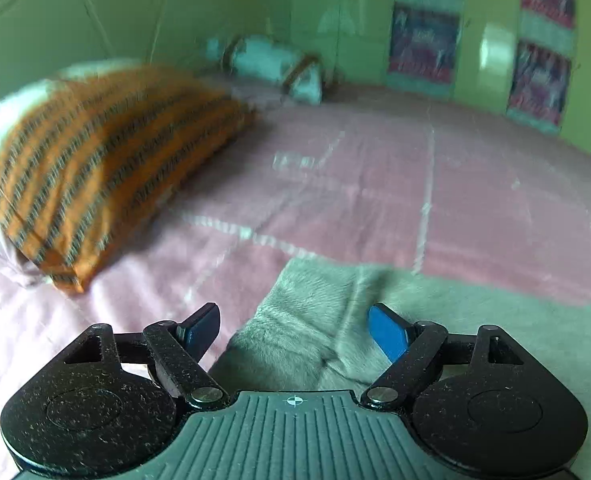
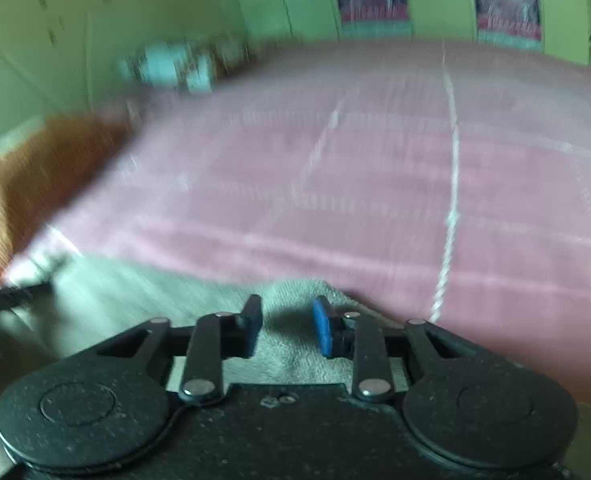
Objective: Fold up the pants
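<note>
A bed (image 1: 375, 184) covered by a pink sheet crossed with pale woven lines is seen filling most of both views, and it is taken here as the landmark. Green walls (image 1: 55, 20) are seen behind the bed, with patterned curtain panels (image 1: 423, 40) hung along its far side. At the bed's head end a plump pillow (image 1: 95, 168) in an orange cover with dark stripes is laid, and a smaller bolster (image 1: 271, 64), pale with brown bands, is set in the bed's far corner beside the wall. The pants (image 1: 315, 320), of a grey, soft, slightly fuzzy cloth, are spread flat along the bed's near edge, with a straight folded border facing the middle of the bed and a seam crease running through them. The left gripper (image 1: 295, 332) is held over the pants with its fingers spread wide; nothing is gripped between them. The right gripper (image 2: 287, 328) is held over the pants further along the bed's near edge, its fingers parted only a little, with cloth lying beneath the gap and not pinched. The right wrist view is smeared by blur. The broad middle and far side of the bed are left as open sheet.
</note>
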Motion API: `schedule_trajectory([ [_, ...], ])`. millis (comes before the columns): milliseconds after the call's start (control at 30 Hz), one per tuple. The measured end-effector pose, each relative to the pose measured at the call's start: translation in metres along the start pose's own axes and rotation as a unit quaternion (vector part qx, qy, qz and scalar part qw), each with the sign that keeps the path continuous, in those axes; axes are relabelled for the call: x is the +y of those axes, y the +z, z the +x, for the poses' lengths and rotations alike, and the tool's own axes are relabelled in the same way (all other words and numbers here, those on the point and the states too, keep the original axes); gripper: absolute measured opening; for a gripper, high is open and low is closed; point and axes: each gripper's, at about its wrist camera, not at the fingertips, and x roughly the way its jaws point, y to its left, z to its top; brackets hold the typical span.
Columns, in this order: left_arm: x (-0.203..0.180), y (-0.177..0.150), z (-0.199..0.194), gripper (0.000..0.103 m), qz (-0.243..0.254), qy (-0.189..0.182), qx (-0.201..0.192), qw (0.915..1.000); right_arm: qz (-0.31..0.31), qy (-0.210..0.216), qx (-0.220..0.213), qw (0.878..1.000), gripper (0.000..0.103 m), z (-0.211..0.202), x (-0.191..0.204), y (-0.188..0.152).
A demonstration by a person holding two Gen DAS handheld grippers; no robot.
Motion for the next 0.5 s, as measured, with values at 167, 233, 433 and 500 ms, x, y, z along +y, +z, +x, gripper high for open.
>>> schedule_trajectory([
  [167, -0.020, -0.020, -0.048, 0.083, 0.016, -0.038, -0.037, 0.9985, 0.024, -0.028, -0.056, 0.998, 0.021, -0.105, -0.042, -0.033],
  [233, -0.033, -0.032, -0.053, 0.084, 0.039, -0.049, -0.027, 0.9977, 0.030, -0.064, -0.066, 0.995, 0.021, -0.135, -0.069, -0.054],
  [433, -0.073, -0.055, -0.044, 0.089, 0.118, -0.011, 0.024, 0.9926, 0.093, -0.202, 0.033, 0.974, 0.014, -0.147, -0.166, -0.093],
  [500, -0.073, -0.051, -0.055, 0.089, 0.110, -0.022, 0.015, 0.9936, 0.151, -0.173, -0.003, 0.973, 0.017, -0.170, -0.187, -0.092],
])
